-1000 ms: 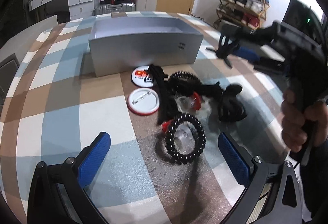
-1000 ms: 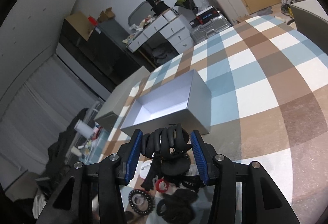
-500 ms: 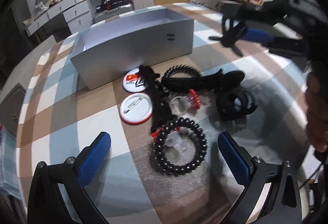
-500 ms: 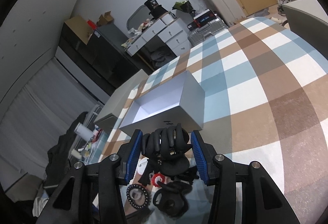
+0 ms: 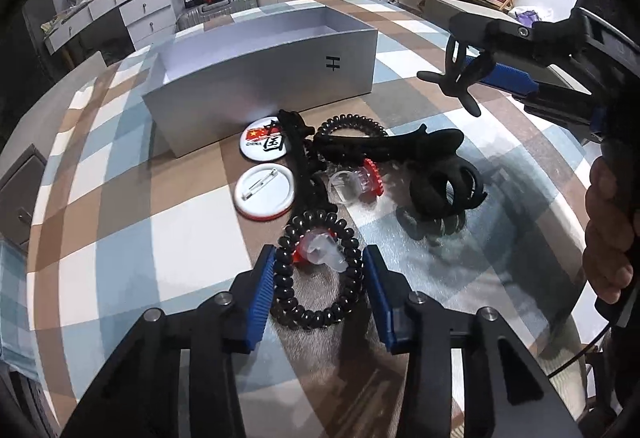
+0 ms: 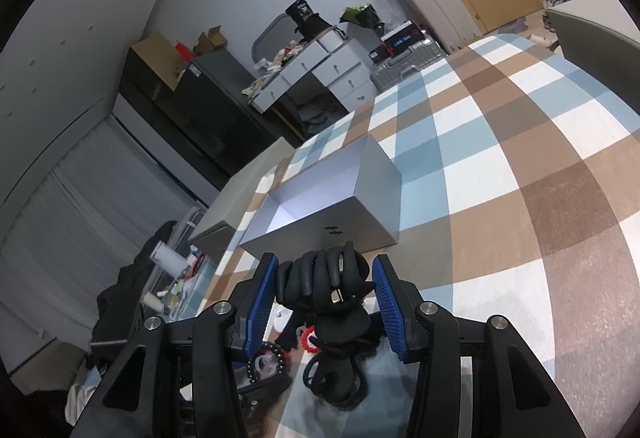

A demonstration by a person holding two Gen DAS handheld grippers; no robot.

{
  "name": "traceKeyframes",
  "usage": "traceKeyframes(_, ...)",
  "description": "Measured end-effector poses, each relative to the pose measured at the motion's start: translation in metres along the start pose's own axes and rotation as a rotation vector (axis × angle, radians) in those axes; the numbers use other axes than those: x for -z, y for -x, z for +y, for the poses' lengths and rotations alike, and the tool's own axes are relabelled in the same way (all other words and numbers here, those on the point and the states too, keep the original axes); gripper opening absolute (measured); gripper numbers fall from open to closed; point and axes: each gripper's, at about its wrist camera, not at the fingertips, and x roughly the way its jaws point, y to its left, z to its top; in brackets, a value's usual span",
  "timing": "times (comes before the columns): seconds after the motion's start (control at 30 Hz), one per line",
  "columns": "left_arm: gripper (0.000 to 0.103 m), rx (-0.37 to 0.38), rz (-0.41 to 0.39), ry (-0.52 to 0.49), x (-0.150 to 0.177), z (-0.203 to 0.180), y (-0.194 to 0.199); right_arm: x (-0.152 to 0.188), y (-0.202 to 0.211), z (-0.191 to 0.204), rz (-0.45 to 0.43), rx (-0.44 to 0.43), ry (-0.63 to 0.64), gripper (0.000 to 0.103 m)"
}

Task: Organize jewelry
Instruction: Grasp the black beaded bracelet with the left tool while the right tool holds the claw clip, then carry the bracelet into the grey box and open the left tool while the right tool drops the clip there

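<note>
Two sides of the silver box have bare checked desk beside them, wide on the left and behind; the jewelry pile crowds its front wall, and the desk's rounded edge curves away near the right. The box is open-topped and its front wall bears a small black "H"-like mark. One round badge lies face up just before the box, showing a red flag, the word "CHINA" and a black Chinese character; a second badge lies face down beside it, pin showing. A black spiral hair tie lies on the desk nearest the camera, a ring of glossy coils with a clear and red clip inside it. The left tongs are closing around this tie, their blue pads at its outer coils. The right tongs are clenched on a black claw clip, held above the pile just in front of the box. More black clips lie tangled to the right
</note>
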Motion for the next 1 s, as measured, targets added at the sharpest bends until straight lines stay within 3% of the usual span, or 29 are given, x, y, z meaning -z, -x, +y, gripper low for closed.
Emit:
traceKeyframes(0.6, 0.035, -0.003, -0.076, 0.018, -0.002, 0.005, 0.033, 0.001, 0.015, 0.024, -0.030, -0.014, 0.033, 0.047)
traceKeyframes(1.0, 0.035, 0.017, -0.198, 0.092, -0.048, 0.037, 0.046, -0.027, 0.007, 0.052, -0.029, -0.055, 0.107, 0.047)
